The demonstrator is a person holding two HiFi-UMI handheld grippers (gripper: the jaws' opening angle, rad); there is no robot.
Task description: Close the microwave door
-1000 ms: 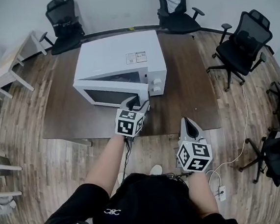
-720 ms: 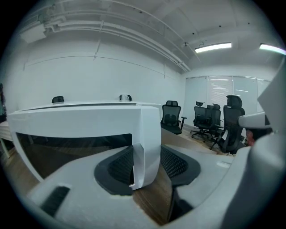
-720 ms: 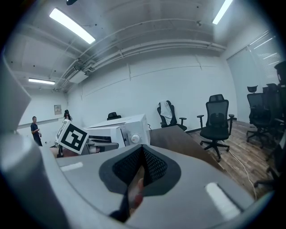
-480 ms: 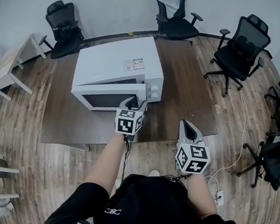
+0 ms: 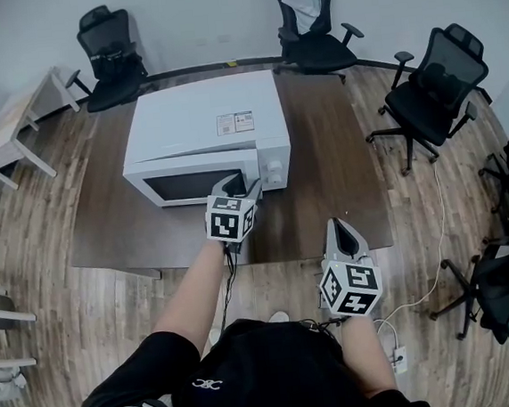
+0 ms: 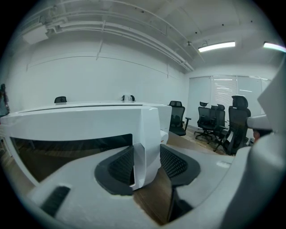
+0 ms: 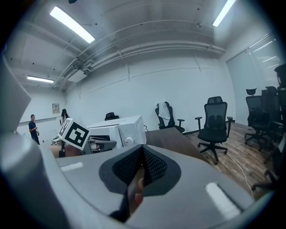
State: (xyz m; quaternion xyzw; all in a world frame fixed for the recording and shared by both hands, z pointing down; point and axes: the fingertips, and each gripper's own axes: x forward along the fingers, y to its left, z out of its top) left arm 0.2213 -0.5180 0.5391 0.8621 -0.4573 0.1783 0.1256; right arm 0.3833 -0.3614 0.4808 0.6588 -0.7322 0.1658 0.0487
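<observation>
A white microwave [image 5: 203, 131] stands on a dark table [image 5: 322, 165]. Its door [image 5: 186, 187], with a dark window, lies almost flush against the body. My left gripper [image 5: 238, 187] is at the door's right, free edge. In the left gripper view that white edge [image 6: 145, 134] stands upright between the two black pads of the left gripper [image 6: 146, 163], which close on it. My right gripper [image 5: 340, 227] hovers at the table's front edge, right of the microwave. Its pads meet with nothing between them in the right gripper view [image 7: 142, 163].
Black office chairs stand behind the table [image 5: 110, 46], [image 5: 308, 14] and to its right [image 5: 431, 83]. A small pale table [image 5: 13, 118] is at the far left. A white cable [image 5: 440, 225] runs over the wooden floor to a socket strip [image 5: 399, 351].
The door has swung in towards the microwave body, from clearly ajar to almost flush. My left gripper has moved with the door's edge. The right gripper has barely shifted.
</observation>
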